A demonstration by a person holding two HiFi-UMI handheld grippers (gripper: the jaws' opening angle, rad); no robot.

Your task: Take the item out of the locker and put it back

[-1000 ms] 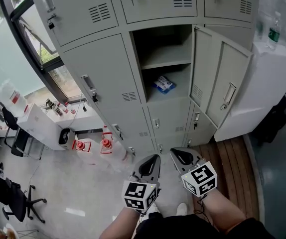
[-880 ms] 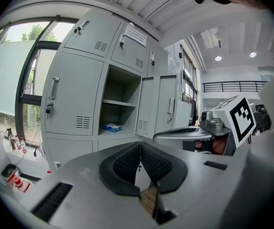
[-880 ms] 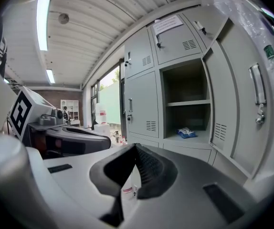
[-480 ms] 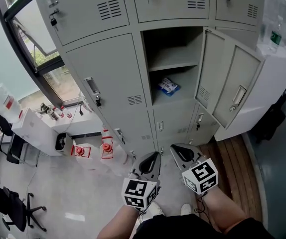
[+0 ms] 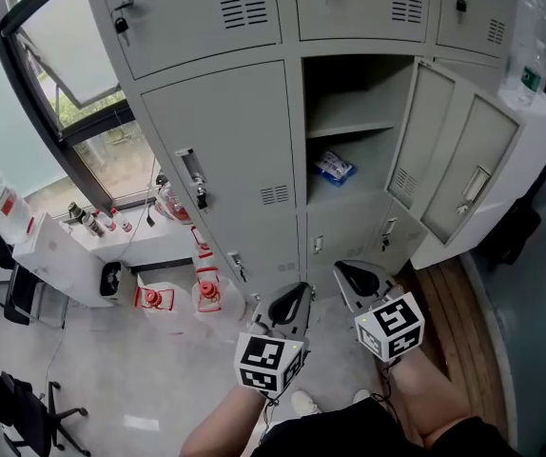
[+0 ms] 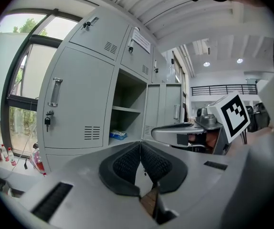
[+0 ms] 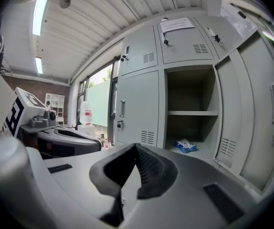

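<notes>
I hold both grippers low in front of the locker (image 5: pixel 225 131), over the floor (image 5: pixel 111 369). The left gripper (image 5: pixel 297 295) has its jaws pressed together with nothing between the ribbed pads. The right gripper (image 5: pixel 347 272) is just beside it, also closed and empty. Each carries its marker cube nearest to me.

One compartment (image 5: pixel 349 93) of the locker stands open, its door (image 5: pixel 454 160) swung out to the right. A shelf (image 5: pixel 349 127) splits the compartment in two, and the upper part is bare. The packet (image 5: pixel 335 168), blue and white, lies flat on the compartment's bottom, below the shelf. It sits toward the left wall and short of the front edge. It is well apart from both grippers, and neither one touches it or the locker.

The neighbouring doors are shut. A key (image 5: pixel 200 196) hangs from the lock of the door left of the open compartment. At the locker's foot, on the left, two red-capped jugs (image 5: pixel 159 298) stand on the floor. Beyond them a window (image 5: pixel 54 65) runs along the left edge of the head view.
</notes>
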